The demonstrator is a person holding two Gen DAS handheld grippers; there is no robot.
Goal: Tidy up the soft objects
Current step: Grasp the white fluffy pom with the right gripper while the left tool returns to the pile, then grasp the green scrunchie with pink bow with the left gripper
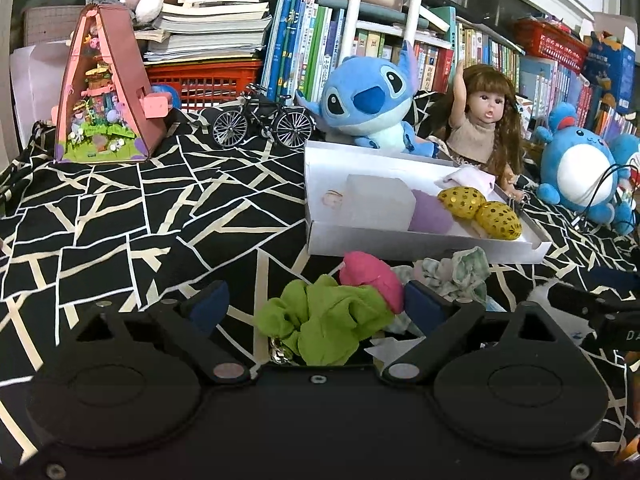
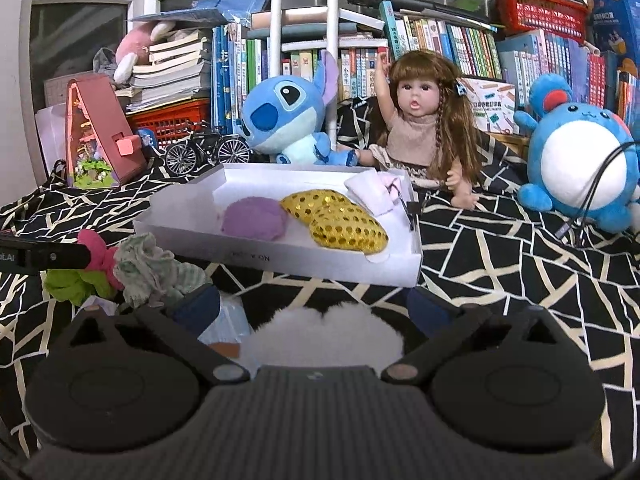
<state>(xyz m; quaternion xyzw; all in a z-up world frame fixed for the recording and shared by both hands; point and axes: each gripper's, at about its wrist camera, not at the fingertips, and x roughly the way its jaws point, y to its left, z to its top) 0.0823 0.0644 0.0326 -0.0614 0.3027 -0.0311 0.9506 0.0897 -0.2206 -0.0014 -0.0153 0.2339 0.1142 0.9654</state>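
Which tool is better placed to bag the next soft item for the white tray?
Either. The left tool is open around the green fabric piece; the right tool is open around the white fluffy item, nearer the white tray. Slight edge: right.

Both wrist cameras sit low over the near edge of the cloth (image 1: 120, 216), facing the bookshelf (image 2: 460, 48) behind its far edge. The left views from left of the right. Both share the white tray (image 1: 400, 246) (image 2: 280, 264), close ahead.
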